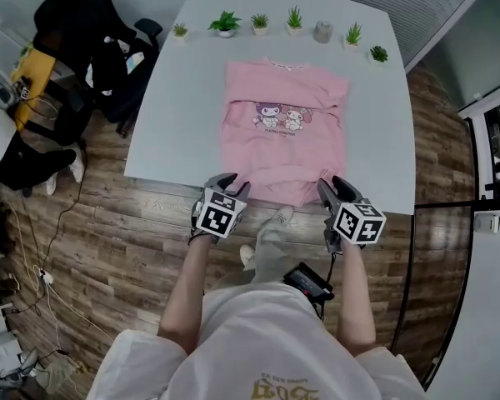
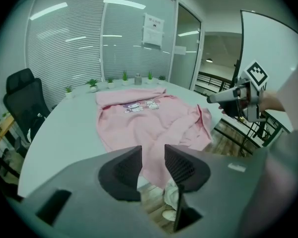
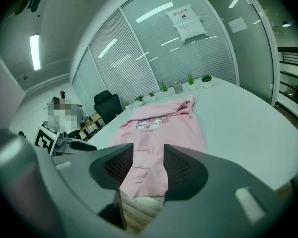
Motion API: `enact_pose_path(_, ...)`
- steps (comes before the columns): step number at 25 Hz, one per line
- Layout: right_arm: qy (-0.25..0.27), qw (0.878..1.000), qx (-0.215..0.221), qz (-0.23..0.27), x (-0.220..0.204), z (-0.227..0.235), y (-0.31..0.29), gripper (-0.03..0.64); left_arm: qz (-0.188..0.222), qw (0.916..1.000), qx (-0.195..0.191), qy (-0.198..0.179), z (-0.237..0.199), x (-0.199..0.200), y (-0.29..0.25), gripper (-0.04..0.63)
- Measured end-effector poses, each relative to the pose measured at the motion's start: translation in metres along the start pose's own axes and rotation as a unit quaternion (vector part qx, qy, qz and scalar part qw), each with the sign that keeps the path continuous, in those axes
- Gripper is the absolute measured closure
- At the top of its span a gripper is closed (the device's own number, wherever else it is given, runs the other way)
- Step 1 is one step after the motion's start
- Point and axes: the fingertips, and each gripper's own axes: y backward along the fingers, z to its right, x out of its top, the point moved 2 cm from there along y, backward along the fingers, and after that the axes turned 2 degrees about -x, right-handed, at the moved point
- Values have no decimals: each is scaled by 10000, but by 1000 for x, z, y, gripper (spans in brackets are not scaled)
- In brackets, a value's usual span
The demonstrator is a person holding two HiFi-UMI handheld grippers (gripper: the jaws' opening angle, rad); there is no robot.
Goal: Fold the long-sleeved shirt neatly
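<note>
Across the middle of the desk (image 1: 175,123) the pink shirt (image 1: 283,132) lies flat. Its long axis runs from far edge to near edge, with the collar toward the small plants (image 1: 261,22) and the hem drooping over the near edge. The left claw (image 1: 231,185) and right claw (image 1: 334,186) hover by the hem, each narrowly parted and gripping nothing.
</note>
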Motion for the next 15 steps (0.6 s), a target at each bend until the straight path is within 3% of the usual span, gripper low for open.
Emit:
enact_pose_path(5,111,9997,-141,-163,-5,1,-15,411,-515,9978,-281,-296,14,-26,-11,457)
enact_pose_path(15,284,9967,-507,-569,-17,17,-35,402,-999,9929,-441,-475,18,-44,-27,440)
